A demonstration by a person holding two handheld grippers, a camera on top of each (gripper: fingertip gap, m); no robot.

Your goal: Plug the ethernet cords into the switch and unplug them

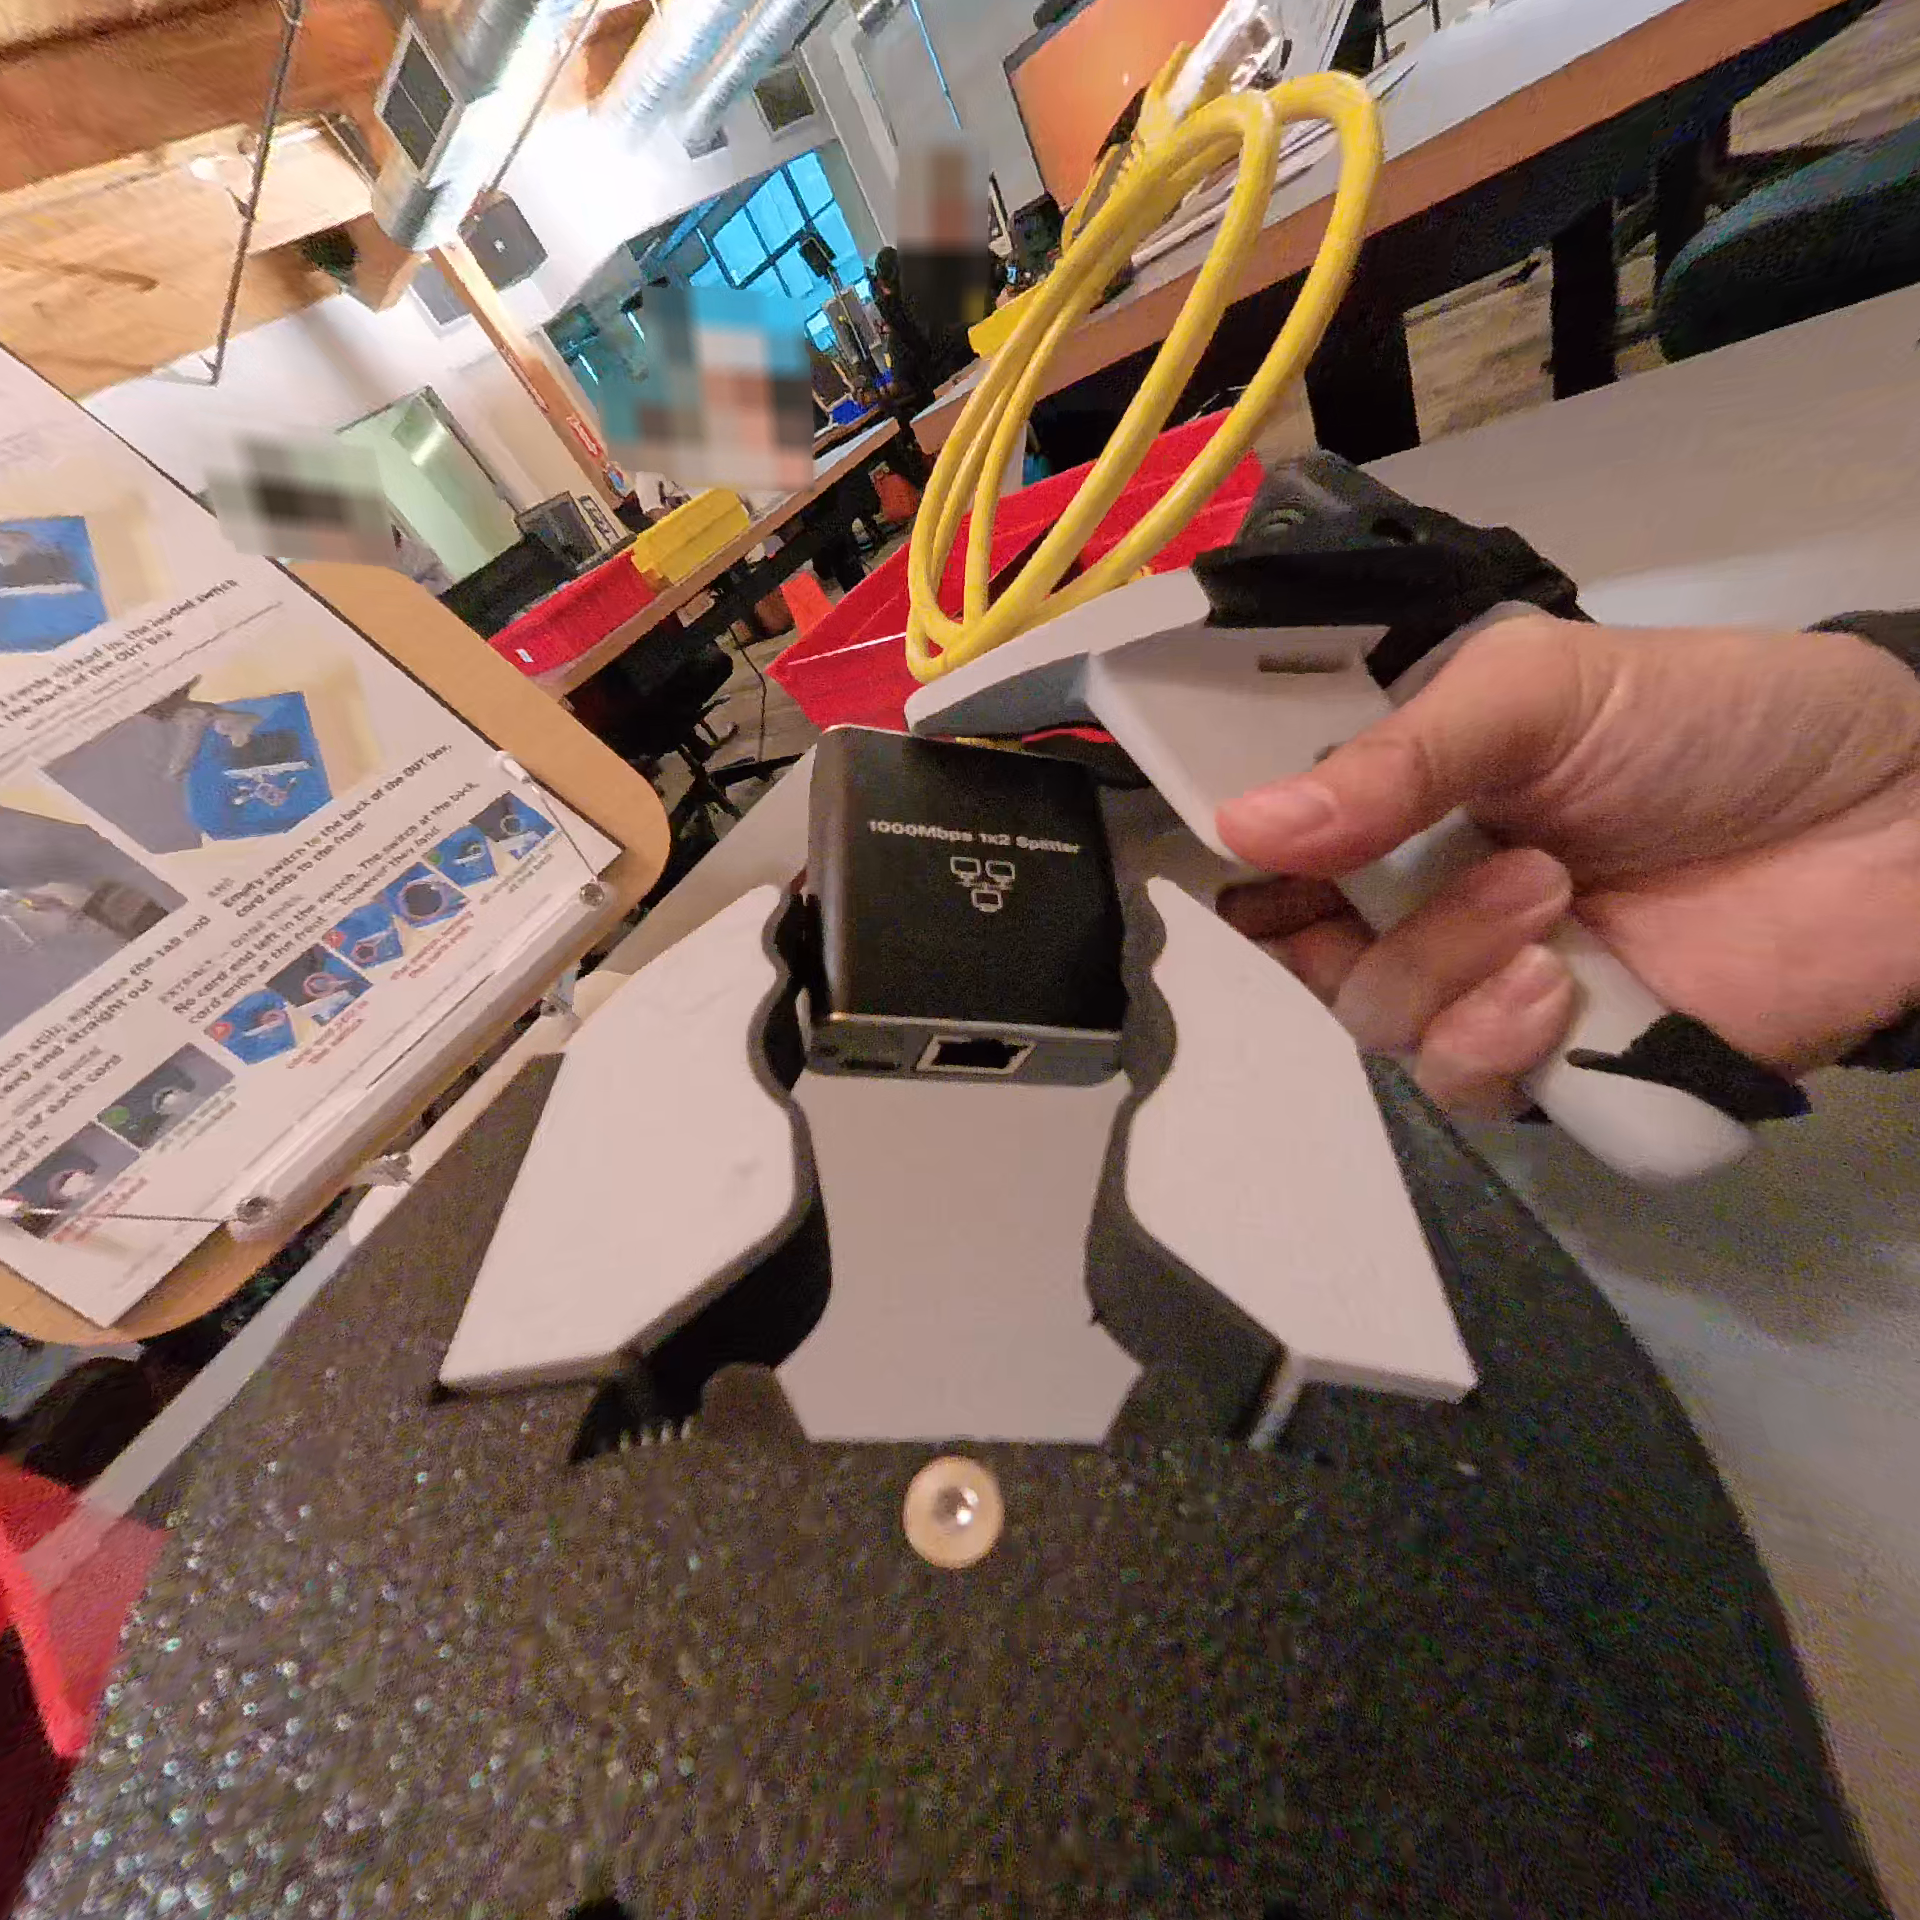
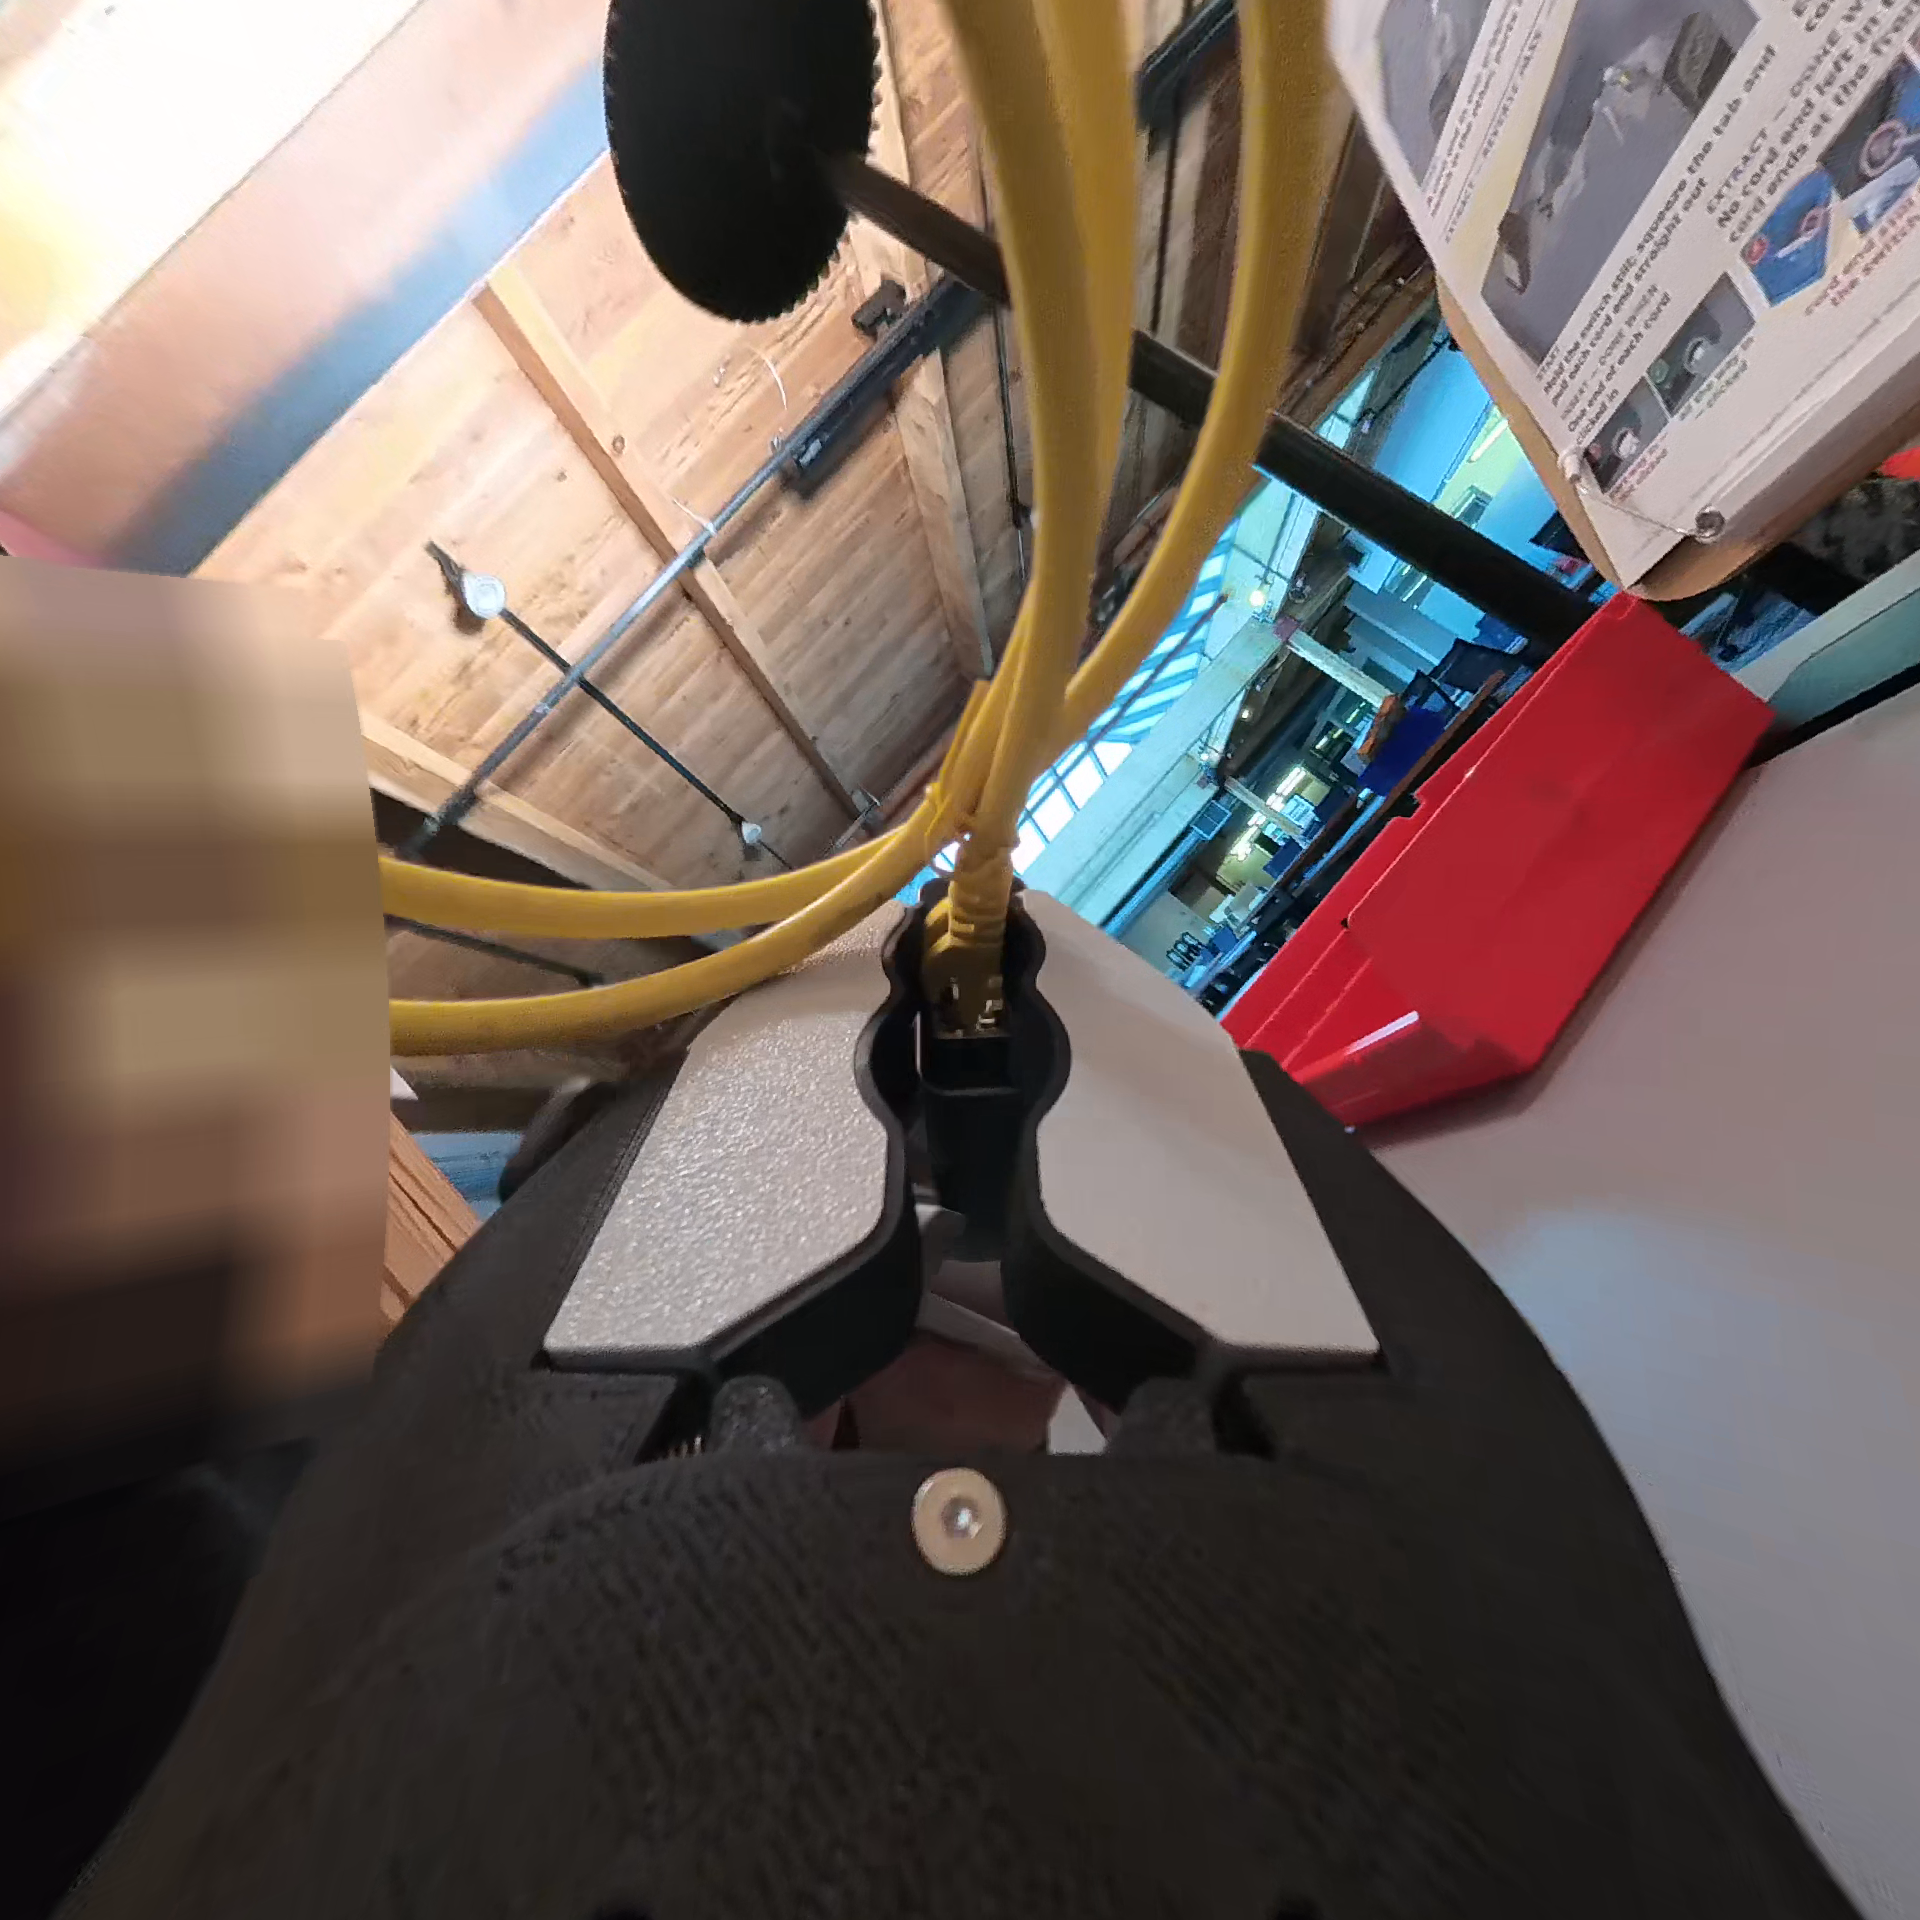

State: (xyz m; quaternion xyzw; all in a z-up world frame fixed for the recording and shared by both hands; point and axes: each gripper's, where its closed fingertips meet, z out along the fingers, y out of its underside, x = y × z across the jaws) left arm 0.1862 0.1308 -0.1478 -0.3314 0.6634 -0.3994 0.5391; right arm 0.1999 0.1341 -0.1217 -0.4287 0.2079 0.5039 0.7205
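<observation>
My left gripper [image 1: 961, 914] is shut on the black switch [image 1: 966, 904], held level above the table, with an empty port [image 1: 975, 1055] facing the camera. My right gripper [image 2: 966, 935] is shut on the plug [image 2: 971, 982] of a yellow ethernet cord [image 2: 1070, 468]. In the left wrist view the right gripper [image 1: 1029, 665] sits at the switch's far end, with the cord [image 1: 1143, 343] looping up above it. In the right wrist view the plug meets a black body [image 2: 971, 1122], probably the switch. Whether the plug is seated is hidden.
A hand [image 1: 1662, 831] holds the right gripper's handle. A red bin [image 1: 1039, 540] stands behind the switch on the grey table [image 1: 1662, 499] and shows in the right wrist view [image 2: 1507, 883]. An instruction sheet on a board [image 1: 260, 883] stands at the left. The tips of both grippers are at nearly the same place.
</observation>
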